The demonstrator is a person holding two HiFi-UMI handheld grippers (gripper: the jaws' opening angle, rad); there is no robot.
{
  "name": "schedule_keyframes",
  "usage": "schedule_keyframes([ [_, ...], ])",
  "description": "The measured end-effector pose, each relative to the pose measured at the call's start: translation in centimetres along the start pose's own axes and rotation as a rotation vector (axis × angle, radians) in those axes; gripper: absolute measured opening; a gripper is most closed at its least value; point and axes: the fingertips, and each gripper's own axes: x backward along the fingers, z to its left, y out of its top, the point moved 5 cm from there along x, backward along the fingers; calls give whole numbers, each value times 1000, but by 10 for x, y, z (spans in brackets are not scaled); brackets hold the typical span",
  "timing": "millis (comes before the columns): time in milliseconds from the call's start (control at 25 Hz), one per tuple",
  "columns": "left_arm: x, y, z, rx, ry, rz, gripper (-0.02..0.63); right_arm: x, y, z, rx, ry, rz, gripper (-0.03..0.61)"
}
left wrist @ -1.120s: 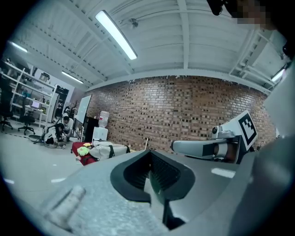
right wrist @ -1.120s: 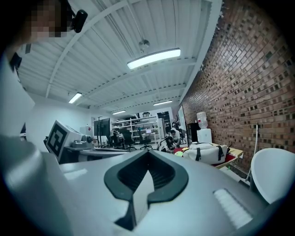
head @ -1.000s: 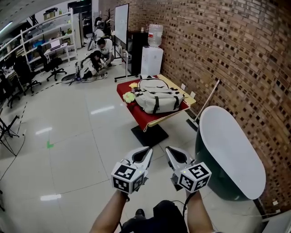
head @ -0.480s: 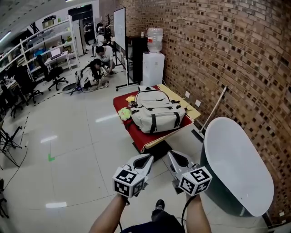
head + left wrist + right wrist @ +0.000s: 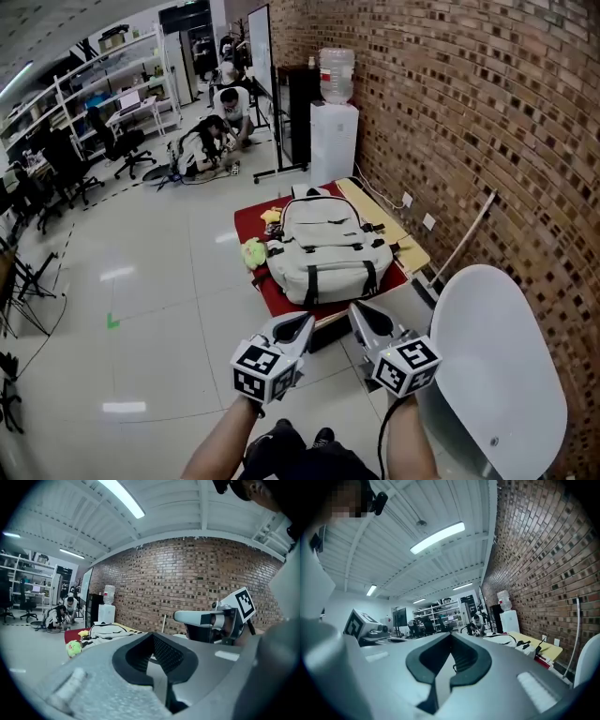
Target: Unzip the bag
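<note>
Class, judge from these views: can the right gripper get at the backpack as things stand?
Probably not quite: the right gripper, shut, hangs short of the backpack, floor lying between. Nothing blocks the way, though.

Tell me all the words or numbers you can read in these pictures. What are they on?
No text can be read anywhere.
Cubes on the left gripper and right gripper: black-and-white square patterns, no letters.
White backpack: no legible label.
Water bottle: any print too small to read.
</note>
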Motion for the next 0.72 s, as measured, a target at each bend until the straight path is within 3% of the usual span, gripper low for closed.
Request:
schedule_keyframes([
  [240, -50, 2, 51, 37, 11, 6, 3, -48, 3, -43, 19, -3, 43, 5],
  [440, -98, 9, 110, 43, -11, -5, 3, -96, 6, -83, 53, -62, 101, 5],
  [720, -163, 19, 176, 37, -80, 40, 2, -159, 11, -127, 75, -147, 185, 5],
])
